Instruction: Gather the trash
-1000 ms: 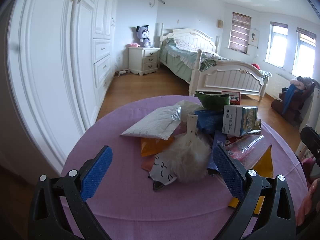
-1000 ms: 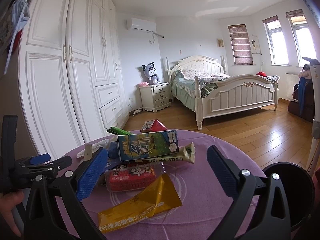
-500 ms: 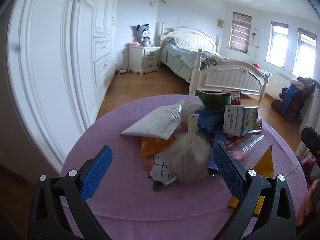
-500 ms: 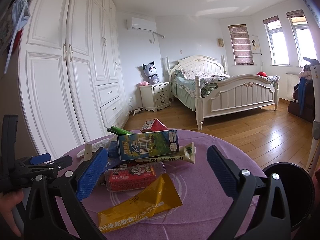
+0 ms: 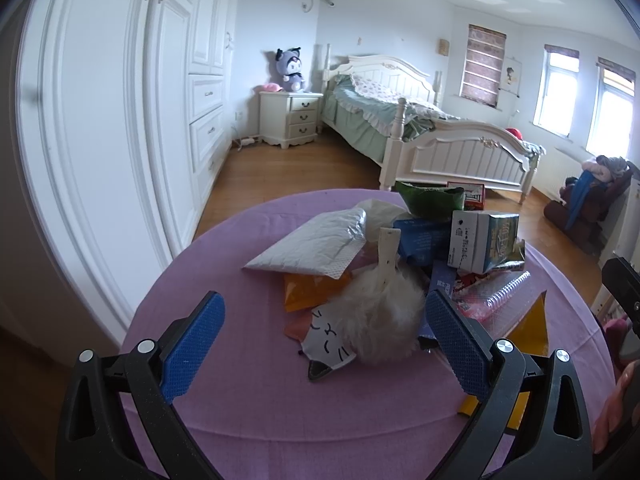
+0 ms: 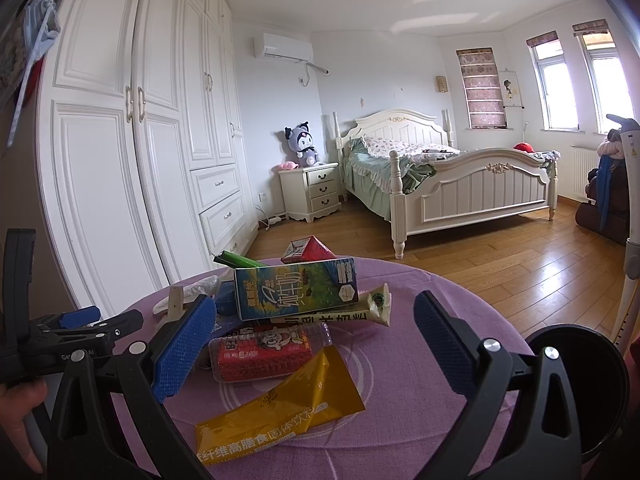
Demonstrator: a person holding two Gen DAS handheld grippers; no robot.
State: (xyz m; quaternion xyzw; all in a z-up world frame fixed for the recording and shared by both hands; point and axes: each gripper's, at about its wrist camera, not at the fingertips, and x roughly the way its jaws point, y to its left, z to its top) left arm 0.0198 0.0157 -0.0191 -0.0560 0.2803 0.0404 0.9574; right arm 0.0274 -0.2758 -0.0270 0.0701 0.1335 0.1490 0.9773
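Right wrist view: the flat yellow foil sachet point(image 6: 280, 402) is seen lengthwise between the right gripper point(image 6: 316, 344)'s spread, empty jaws.

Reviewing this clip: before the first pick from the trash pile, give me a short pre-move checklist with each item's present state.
1. Left tool open, nothing held: ok.
2. Right tool open, nothing held: ok.
3. Yellow wrapper nearest the right tool, lying flat and unobstructed: ok.
4. Black bin within view beside the purple table: ok.
5. Bin has room: cannot tell.
6. Milk carton stable on the pile: cannot tell.
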